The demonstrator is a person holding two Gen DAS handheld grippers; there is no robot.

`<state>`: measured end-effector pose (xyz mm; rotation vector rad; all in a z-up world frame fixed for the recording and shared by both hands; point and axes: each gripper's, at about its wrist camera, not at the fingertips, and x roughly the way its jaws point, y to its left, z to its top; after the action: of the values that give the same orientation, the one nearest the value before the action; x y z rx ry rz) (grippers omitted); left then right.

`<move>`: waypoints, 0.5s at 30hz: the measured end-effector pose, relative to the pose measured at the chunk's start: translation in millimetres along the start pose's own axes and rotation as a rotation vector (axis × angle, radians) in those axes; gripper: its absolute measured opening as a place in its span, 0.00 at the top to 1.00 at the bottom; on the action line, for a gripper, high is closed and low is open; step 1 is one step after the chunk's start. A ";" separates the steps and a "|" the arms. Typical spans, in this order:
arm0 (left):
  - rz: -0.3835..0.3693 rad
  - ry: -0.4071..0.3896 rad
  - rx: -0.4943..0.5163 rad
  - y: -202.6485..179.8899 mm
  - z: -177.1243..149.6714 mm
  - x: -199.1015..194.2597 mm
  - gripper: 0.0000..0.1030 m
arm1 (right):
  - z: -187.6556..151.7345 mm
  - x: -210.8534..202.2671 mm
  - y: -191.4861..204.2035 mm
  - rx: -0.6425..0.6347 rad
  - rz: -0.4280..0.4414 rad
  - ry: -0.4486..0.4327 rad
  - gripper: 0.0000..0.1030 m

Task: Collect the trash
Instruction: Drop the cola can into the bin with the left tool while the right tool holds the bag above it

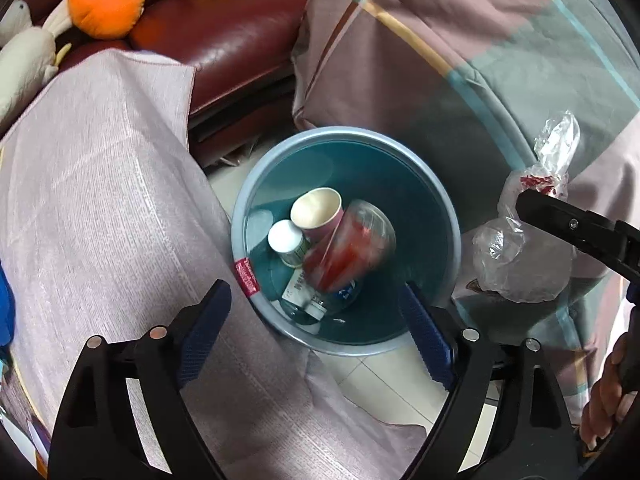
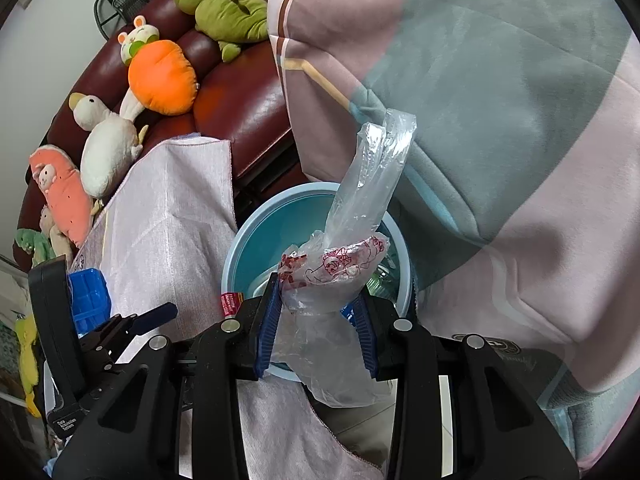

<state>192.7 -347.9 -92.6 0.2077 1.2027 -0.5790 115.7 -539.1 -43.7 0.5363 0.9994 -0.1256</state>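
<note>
1. Left gripper (image 1: pixel 316 320), lower frame: jaws spread wide, nothing between them.
2. Right gripper (image 2: pixel 318 320): jaws pinching a clear plastic bag (image 2: pixel 360 216), which hides part of the bin.
3. Blue trash bin (image 1: pixel 440 200), frame centre, holds a paper cup (image 1: pixel 316 210), a blurred red cup (image 1: pixel 348 248) and half-covered bottles.
4. Sofa (image 1: pixel 224 32), upper left, cut off.

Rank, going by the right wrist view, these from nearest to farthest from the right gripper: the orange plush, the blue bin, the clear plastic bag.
1. Clear plastic bag: clamped between the pads of the right gripper.
2. Blue bin: just past the fingertips, below the bag.
3. Orange plush: far off, upper left, on the red sofa.
</note>
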 end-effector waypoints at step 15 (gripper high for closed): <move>-0.011 0.007 -0.061 24.7 -22.4 -17.9 0.15 | 0.1 12.3 16.4 -0.036 -0.003 0.034 0.67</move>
<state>183.2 -311.6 -88.0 0.1515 1.2270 -0.5506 128.0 -523.3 -47.8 0.5054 1.0334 -0.1013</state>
